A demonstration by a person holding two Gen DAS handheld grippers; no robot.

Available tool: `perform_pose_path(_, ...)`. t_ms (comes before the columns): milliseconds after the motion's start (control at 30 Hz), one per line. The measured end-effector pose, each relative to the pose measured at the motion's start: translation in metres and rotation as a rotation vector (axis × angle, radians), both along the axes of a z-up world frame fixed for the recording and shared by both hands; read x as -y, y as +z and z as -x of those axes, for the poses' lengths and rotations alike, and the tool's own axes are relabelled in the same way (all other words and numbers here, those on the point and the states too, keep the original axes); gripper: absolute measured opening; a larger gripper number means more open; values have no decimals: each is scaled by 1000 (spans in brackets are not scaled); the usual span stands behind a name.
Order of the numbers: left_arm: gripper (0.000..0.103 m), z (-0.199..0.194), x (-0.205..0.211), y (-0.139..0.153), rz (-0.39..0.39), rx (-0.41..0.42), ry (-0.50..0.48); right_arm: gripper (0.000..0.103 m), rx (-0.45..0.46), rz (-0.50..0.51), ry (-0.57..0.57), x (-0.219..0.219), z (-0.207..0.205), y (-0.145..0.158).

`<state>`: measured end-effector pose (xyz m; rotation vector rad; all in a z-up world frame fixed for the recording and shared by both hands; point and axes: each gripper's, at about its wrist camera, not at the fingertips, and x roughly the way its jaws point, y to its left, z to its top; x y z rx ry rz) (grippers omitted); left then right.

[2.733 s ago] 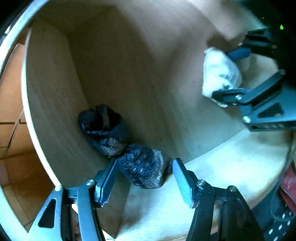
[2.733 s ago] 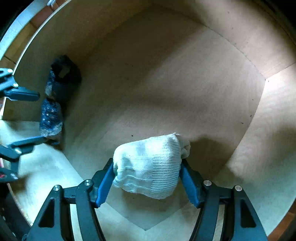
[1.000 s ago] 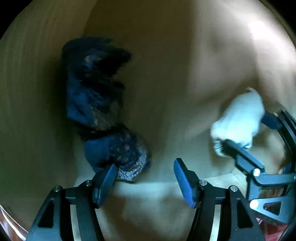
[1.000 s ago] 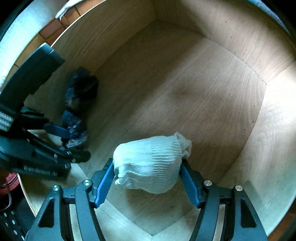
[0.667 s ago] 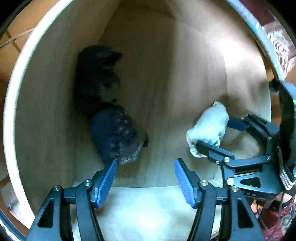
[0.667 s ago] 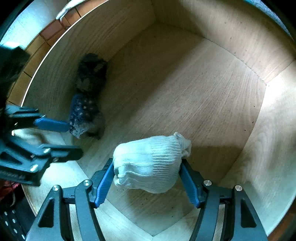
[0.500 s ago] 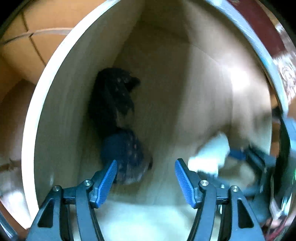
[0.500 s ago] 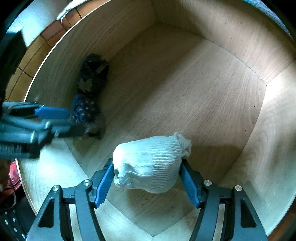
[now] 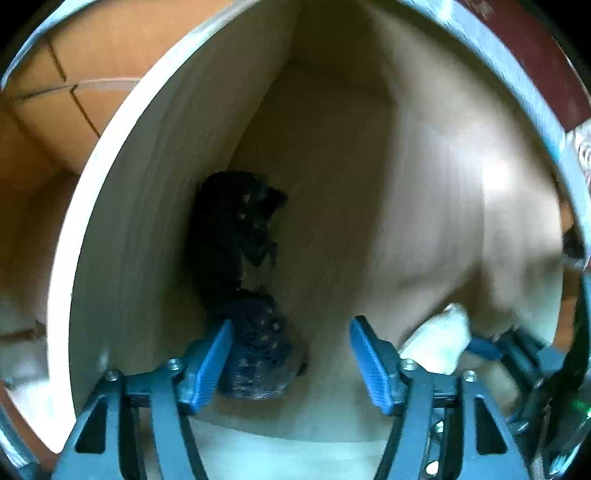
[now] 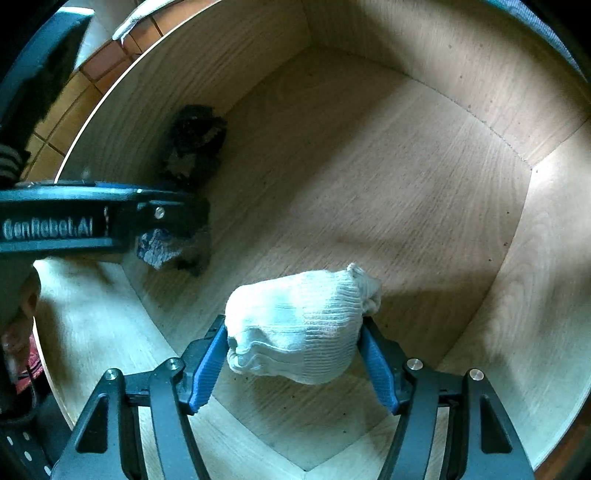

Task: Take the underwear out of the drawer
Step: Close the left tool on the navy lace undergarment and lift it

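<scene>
The drawer (image 10: pixel 388 177) is a plain box of pale wood veneer, its bottom panel bare across the middle and far end, with fine grain and a few dark specks. Sunlight falls in patches over the right wall and front rim, leaving the far corner in shadow. Beyond the left wall the floor (image 10: pixel 74 107) shows orange-brown tiles with pale grout, and a strip of white cloth (image 10: pixel 136 18) lies out there near the top edge.

The right hand-held gripper (image 10: pixel 293 363) is clamped on a bundle of white ribbed underwear (image 10: pixel 299 325), its blue pads pressing both sides, holding it above the near corner of the drawer.

The left hand-held gripper (image 9: pixel 290 354) has its fingers spread wide with nothing pinched. It hangs over the dark underwear (image 9: pixel 243 288), a navy and black lacy heap lying on the drawer bottom against the left wall; the left pad sits just beside the heap's near end, though the blur hides whether they touch.
</scene>
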<state>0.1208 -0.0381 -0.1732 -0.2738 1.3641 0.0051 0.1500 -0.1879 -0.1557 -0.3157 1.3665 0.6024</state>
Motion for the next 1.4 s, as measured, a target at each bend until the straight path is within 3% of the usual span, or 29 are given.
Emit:
perform_pose_path(200,64,-19,14,-14,-52,-49,40,69,-1,5,1,-3,-3,1)
perform_pose_path(300,70,-37,9,-20,43,-17,78,69,0,4,0,-4,-3,2)
perform_pose_path(367,70,-41,21,-17,84,10,-10,69,0,1,0,-4,-3,3)
perform_pose_path(433,64,-41,34,-6,198,95,-129,69,0,0,0,-2,-1,-1)
perform_pose_path(500,63,-39,35,1,243,116,-146,69,0,-1,-1,-3,-1,0)
perform_pose_path(700,63,-19,26,22,87,115,-102,69,1,-7,2,-4,-3,1)
perform_pose_path(767,62,-27,21,12,0,109,-74,69,1,-7,1,-4,-4,2)
perform_pose_path(900,64,-48,23,-11,10,17,-57,69,1,-10,1,-4,-4,2)
perform_pose_path(967,63,-60,38,-22,-12,9,-44,69,0,-7,1,-4,-4,3)
perform_pose_path(1033,70,-68,43,-23,20,45,-30,69,1,-9,1,-4,-5,3)
perform_pose_path(1167,70,-80,46,-25,38,73,-12,69,1,-11,0,-5,-5,3)
perform_pose_path(1200,65,-79,45,-23,49,80,-1,69,1,-11,0,-5,-5,3)
perform_pose_path(1267,43,-78,50,-17,220,160,-74,69,2,-14,0,-5,-7,2)
perform_pose_path(1300,39,-77,55,-16,291,163,-124,69,2,-15,0,-4,-7,1)
perform_pose_path(1333,39,-74,59,-13,312,174,-143,69,2,-15,0,-4,-7,1)
perform_pose_path(1400,40,-66,61,-6,268,215,-157,69,1,-15,0,-3,-8,0)
